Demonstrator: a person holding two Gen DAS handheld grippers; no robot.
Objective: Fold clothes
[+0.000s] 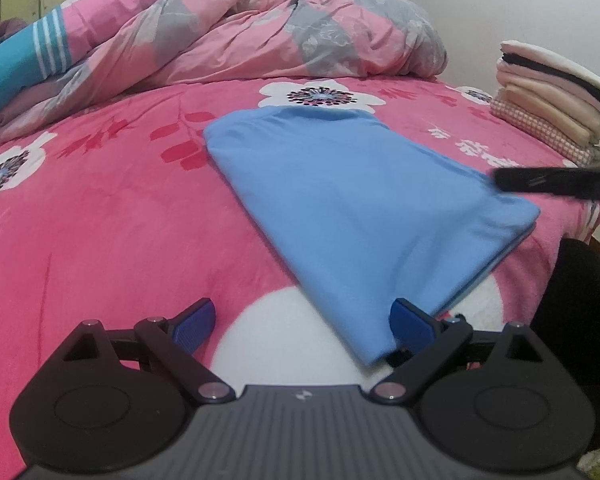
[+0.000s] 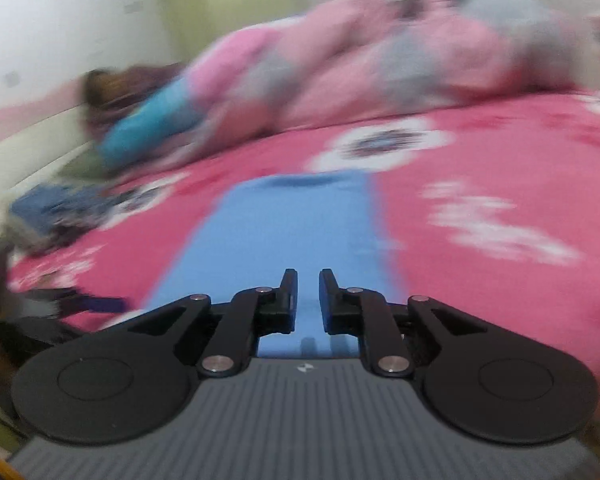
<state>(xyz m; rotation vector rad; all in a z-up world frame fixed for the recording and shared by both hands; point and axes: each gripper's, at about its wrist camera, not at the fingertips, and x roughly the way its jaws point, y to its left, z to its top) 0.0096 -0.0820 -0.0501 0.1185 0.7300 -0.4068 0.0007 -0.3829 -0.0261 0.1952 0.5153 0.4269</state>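
A light blue garment [image 1: 340,200], folded into a long flat panel, lies on the pink flowered bedspread [image 1: 100,220]. My left gripper [image 1: 304,320] is open wide at the garment's near corner, which lies just inside its right blue pad [image 1: 410,320]. No pad presses on the cloth. A black finger of my right gripper [image 1: 540,182] reaches in over the garment's right edge. In the blurred right wrist view, the right gripper [image 2: 308,284] hovers over the blue garment [image 2: 284,224]. Its jaws stand a narrow gap apart with nothing pinched between them.
A crumpled pink and grey quilt [image 1: 260,28] fills the back of the bed. A stack of folded clothes [image 1: 552,100] sits at the right edge. A teal striped garment [image 1: 20,60] lies at the far left. Loose clothes [image 2: 60,208] are heaped at the bed's left side.
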